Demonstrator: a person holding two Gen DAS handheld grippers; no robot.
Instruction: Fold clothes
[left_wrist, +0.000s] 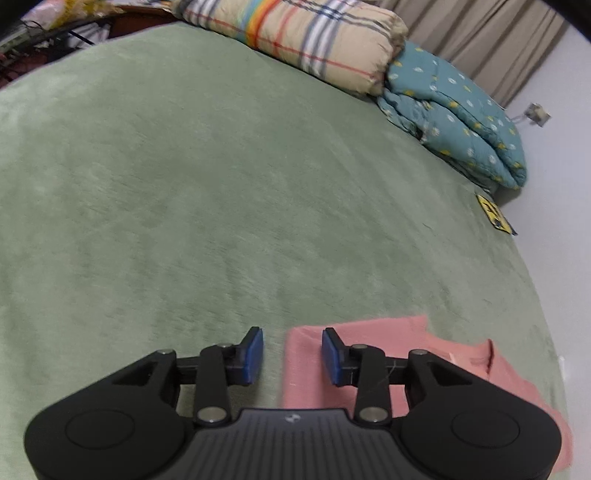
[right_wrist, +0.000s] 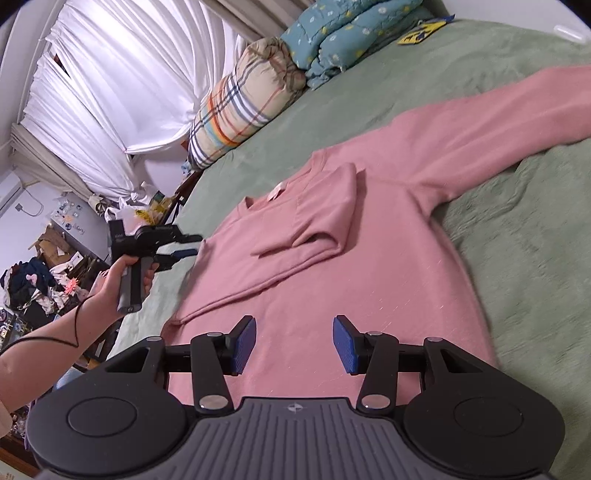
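Centrally, pink sweater (right_wrist: 354, 236) on green blanket (right_wrist: 517, 258); right gripper (right_wrist: 294, 341) empty, jaws wide; left gripper (left_wrist: 292, 356) at nine o'clock, jaws parted, empty.

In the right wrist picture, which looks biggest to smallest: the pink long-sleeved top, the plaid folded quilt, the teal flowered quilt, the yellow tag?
1. Pink long-sleeved top, by far.
2. Plaid folded quilt and teal flowered quilt: they look about alike, both far from the camera, so I won't rank them.
3. Yellow tag, smallest.

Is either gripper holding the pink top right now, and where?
No. The left gripper and right gripper both stand open over the pink top, gripping nothing.
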